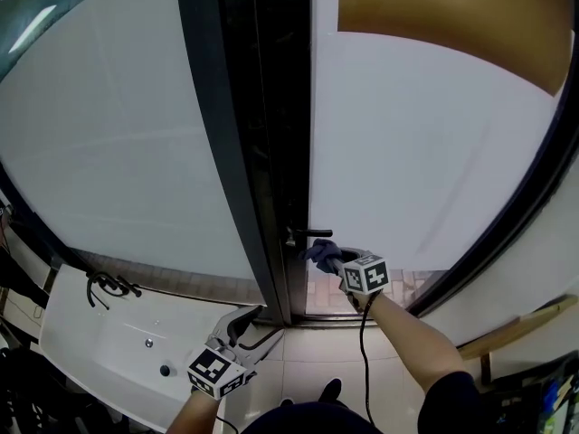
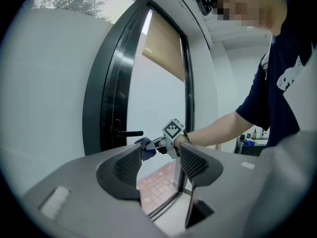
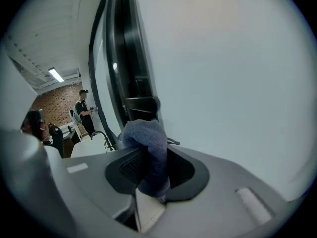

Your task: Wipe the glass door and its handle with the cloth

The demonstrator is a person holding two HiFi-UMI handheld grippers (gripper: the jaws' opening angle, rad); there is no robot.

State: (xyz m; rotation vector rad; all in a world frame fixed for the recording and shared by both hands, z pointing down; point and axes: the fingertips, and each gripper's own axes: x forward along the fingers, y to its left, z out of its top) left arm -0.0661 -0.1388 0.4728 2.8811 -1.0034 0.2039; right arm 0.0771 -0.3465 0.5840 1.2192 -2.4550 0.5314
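A frosted glass door [image 1: 416, 143] in a black frame fills the head view. Its black lever handle [image 1: 308, 234] juts out low on the frame, seen also as the handle [image 2: 128, 133] and the handle [image 3: 142, 103]. My right gripper [image 1: 333, 259] is shut on a blue-grey cloth [image 1: 320, 253], held just below the handle's tip. In the right gripper view the cloth [image 3: 151, 150] bunches between the jaws, just under the handle. My left gripper [image 1: 242, 325] hangs low near the floor, open and holding nothing. In the left gripper view the gap between my left gripper's [image 2: 158, 165] jaws is bare.
A white sink counter [image 1: 99, 342] with a black tap [image 1: 107, 285] stands at the lower left. A second frosted pane [image 1: 109, 143] lies left of the black frame [image 1: 244, 152]. A tan blind [image 1: 452, 25] covers the door's top. A person stands far off in the right gripper view.
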